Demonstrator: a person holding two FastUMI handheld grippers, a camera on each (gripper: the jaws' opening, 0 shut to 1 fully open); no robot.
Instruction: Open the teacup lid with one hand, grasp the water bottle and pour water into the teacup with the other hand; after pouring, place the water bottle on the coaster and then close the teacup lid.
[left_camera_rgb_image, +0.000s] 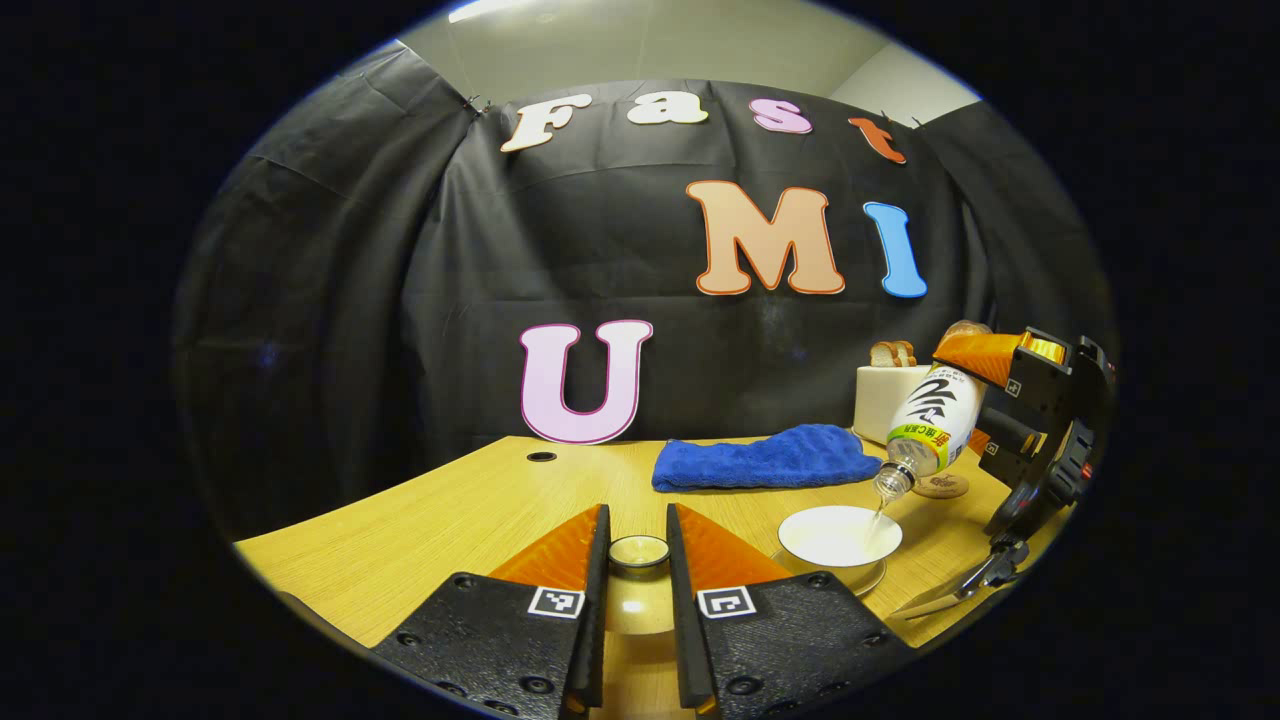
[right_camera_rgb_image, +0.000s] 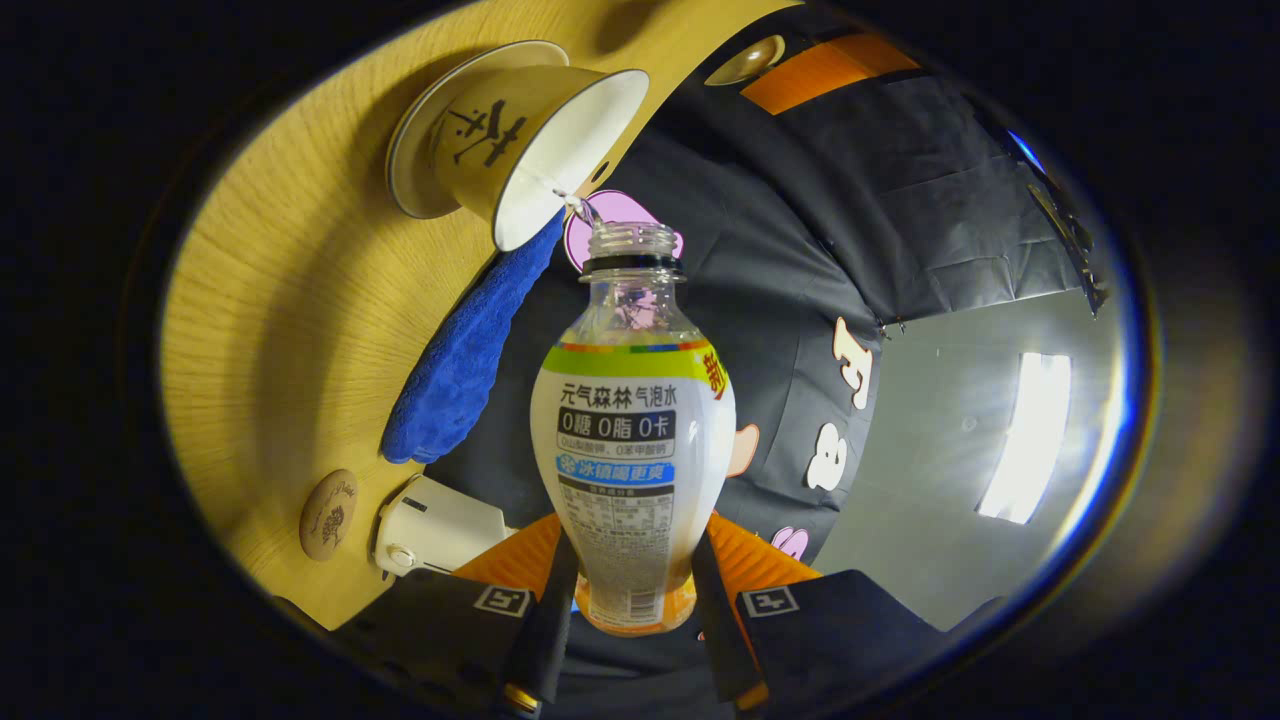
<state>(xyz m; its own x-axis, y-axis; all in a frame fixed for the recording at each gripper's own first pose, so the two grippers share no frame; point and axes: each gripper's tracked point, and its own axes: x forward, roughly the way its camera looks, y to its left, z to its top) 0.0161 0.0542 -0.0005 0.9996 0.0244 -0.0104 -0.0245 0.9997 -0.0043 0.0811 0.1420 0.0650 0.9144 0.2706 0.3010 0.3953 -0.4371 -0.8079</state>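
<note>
A white teacup (left_camera_rgb_image: 840, 533) stands uncovered on its saucer (left_camera_rgb_image: 868, 578) at the right of the wooden table. Above it the clear water bottle (left_camera_rgb_image: 930, 425) is tipped neck-down, and a thin stream of water (left_camera_rgb_image: 879, 512) runs into the cup. My right gripper (left_camera_rgb_image: 985, 400) is shut on the bottle's lower body. In the right gripper view the bottle (right_camera_rgb_image: 632, 430) sits between my right gripper (right_camera_rgb_image: 632, 585), its mouth at the rim of the teacup (right_camera_rgb_image: 540, 140). My left gripper (left_camera_rgb_image: 637, 530) is shut on the teacup lid (left_camera_rgb_image: 638, 552), held left of the cup. The round wooden coaster (left_camera_rgb_image: 940, 486) lies behind the cup.
A blue cloth (left_camera_rgb_image: 765, 458) lies at the back of the table (left_camera_rgb_image: 450, 510). A white toaster (left_camera_rgb_image: 885, 400) with bread in it stands at the back right, next to the coaster. A metal tool (left_camera_rgb_image: 985, 575) lies near the table's right edge.
</note>
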